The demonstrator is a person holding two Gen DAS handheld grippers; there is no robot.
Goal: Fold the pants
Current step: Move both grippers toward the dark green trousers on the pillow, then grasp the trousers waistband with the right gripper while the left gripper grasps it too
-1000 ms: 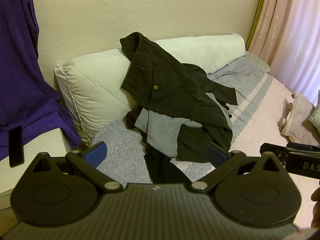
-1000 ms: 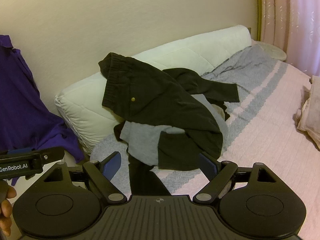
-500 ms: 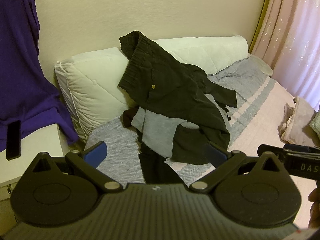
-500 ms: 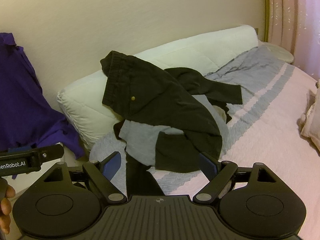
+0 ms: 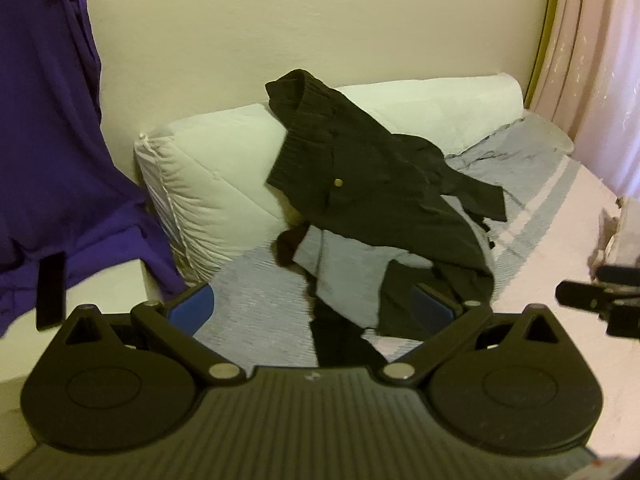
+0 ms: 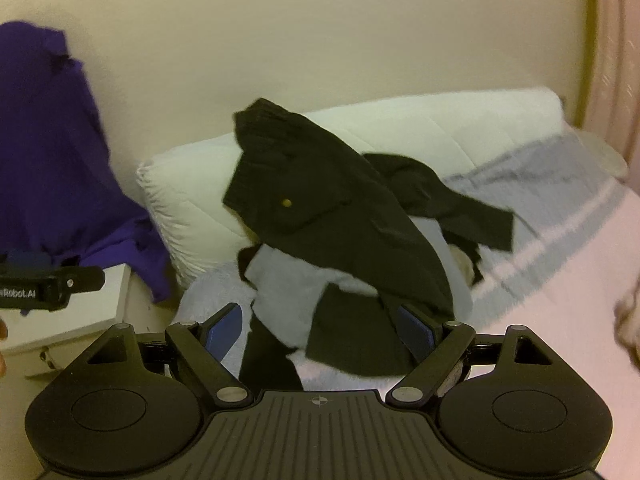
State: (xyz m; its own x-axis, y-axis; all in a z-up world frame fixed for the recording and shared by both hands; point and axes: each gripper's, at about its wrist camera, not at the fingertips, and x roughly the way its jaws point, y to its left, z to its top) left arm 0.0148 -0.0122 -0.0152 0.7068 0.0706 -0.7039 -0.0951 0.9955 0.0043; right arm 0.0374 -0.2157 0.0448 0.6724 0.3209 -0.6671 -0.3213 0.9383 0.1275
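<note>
Dark pants (image 5: 360, 184) (image 6: 332, 216) lie crumpled across a white pillow (image 5: 216, 184) (image 6: 188, 200) and the bed, waistband draped up on the pillow, a brass button showing. Grey lining or pocket fabric (image 5: 344, 276) (image 6: 288, 292) shows beneath the dark cloth. My left gripper (image 5: 312, 308) hovers open, short of the pants' lower end, holding nothing. My right gripper (image 6: 320, 328) is likewise open and empty, with the pants' lower part between and beyond its fingers.
A purple garment (image 5: 48, 140) (image 6: 52, 168) hangs at the left above a white bedside surface (image 5: 104, 292) (image 6: 80, 312). The grey-striped pink bedspread (image 5: 560, 232) (image 6: 568, 248) stretches right. Pink curtains (image 5: 592, 60) hang at the right. Folded beige cloth (image 5: 616, 224) lies at the bed's right edge.
Both grippers have shifted left and slightly closer to the pants, which now sit more to the right in each view. Both stay open; the pants have not moved.
</note>
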